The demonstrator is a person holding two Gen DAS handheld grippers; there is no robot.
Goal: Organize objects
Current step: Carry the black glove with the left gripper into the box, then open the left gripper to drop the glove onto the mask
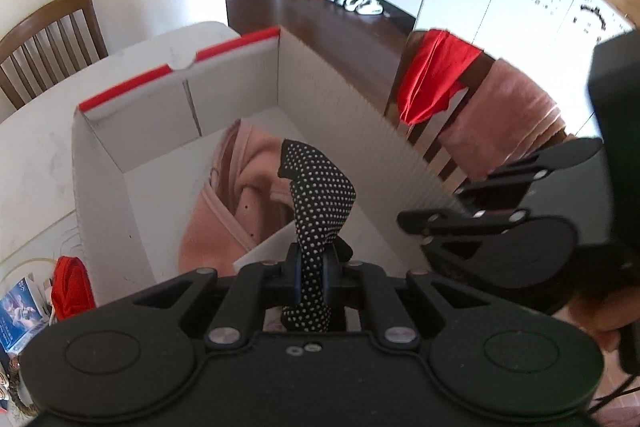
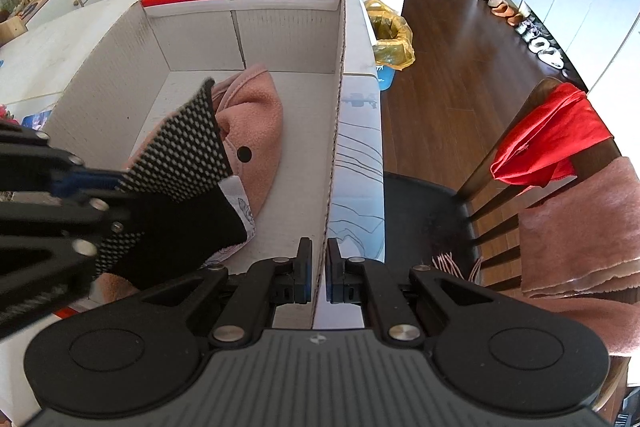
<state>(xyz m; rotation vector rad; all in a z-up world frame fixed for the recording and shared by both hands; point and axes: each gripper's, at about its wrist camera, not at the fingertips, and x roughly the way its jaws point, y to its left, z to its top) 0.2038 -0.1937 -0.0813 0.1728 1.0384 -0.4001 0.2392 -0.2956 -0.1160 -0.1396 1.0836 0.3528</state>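
No writing is legible; the white box [image 2: 120,67] on the table [image 2: 48,55] holds a pink fleece [image 2: 256,119]. The right gripper [image 2: 318,275] pinches the box's wall, and the left gripper [image 1: 310,277] pinches a dotted black cloth [image 1: 320,187] over the box.

Bright daylight – sharp, fisheye-bent edges, slight glare

A pale table [image 2: 52,43] carries an open cardboard box [image 2: 280,31] with a red top edge. Inside, on the box floor, lies pink fleece [image 2: 256,123].
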